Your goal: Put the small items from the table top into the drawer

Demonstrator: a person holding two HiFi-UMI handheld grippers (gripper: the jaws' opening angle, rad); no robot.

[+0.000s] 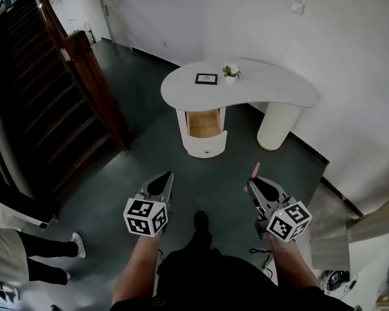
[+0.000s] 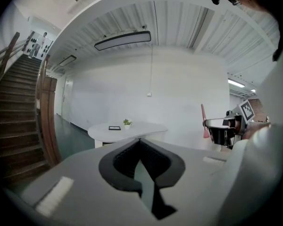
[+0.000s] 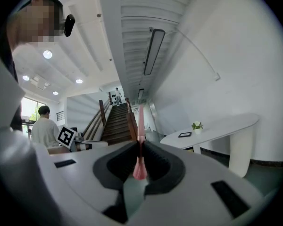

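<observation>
The person wore black clothes and a black shoe. The left gripper and right gripper were grey with black pads. Each had a white cube with black squares.

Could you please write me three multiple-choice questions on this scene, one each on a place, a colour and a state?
1. How is the drawer under the table? A. pulled open B. shut C. taken out and set on the table
2. Where does the potted plant stand? A. in the drawer B. on top of the frame C. on the table, beside the frame
3. What colour is the stick in the right gripper? A. blue B. pink C. green

Answers: 1 A, its wooden inside shows from above; 2 C, it stands on the white top next to the frame; 3 B, the right gripper view shows it pink between shut jaws.
</observation>
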